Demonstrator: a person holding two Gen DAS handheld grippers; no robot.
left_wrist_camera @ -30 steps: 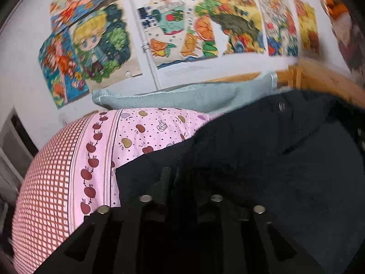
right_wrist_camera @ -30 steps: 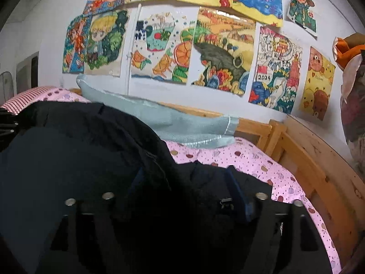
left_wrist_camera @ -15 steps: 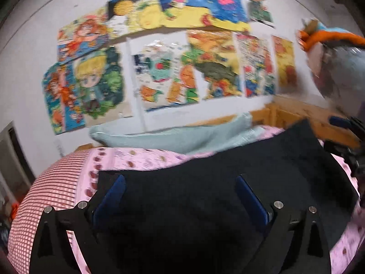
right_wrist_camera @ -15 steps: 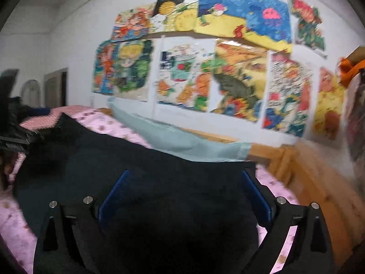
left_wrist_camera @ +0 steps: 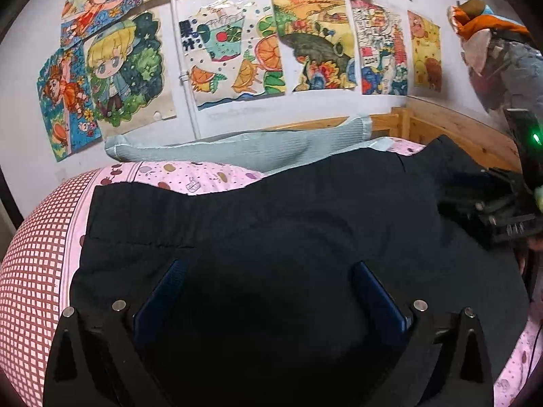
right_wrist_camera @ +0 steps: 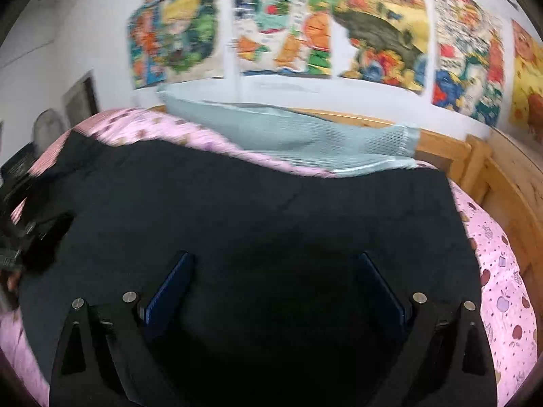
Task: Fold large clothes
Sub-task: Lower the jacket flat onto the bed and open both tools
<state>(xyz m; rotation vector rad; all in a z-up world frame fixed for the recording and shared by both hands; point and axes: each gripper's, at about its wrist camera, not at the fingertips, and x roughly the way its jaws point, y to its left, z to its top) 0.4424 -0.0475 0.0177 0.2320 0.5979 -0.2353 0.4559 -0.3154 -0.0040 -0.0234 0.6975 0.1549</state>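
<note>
Black garment [left_wrist_camera: 271,210]: spread on pink bedsheet [left_wrist_camera: 37,264] below the grey pillow [left_wrist_camera: 258,149]; likely soft, bulky, best gripped at corners; left gripper [left_wrist_camera: 268,291] and right gripper [right_wrist_camera: 271,281] spread, empty.

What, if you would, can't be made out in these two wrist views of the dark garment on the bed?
- Dark garment: near edge hidden behind the left tongs in the left wrist view, and behind the right tongs in the right.
- Garment type: uniformly dark, folds unreadable.
- Wall drawings: motion-blurred in the right wrist view.
- Wooden bed frame: cut by the fisheye edge.
</note>
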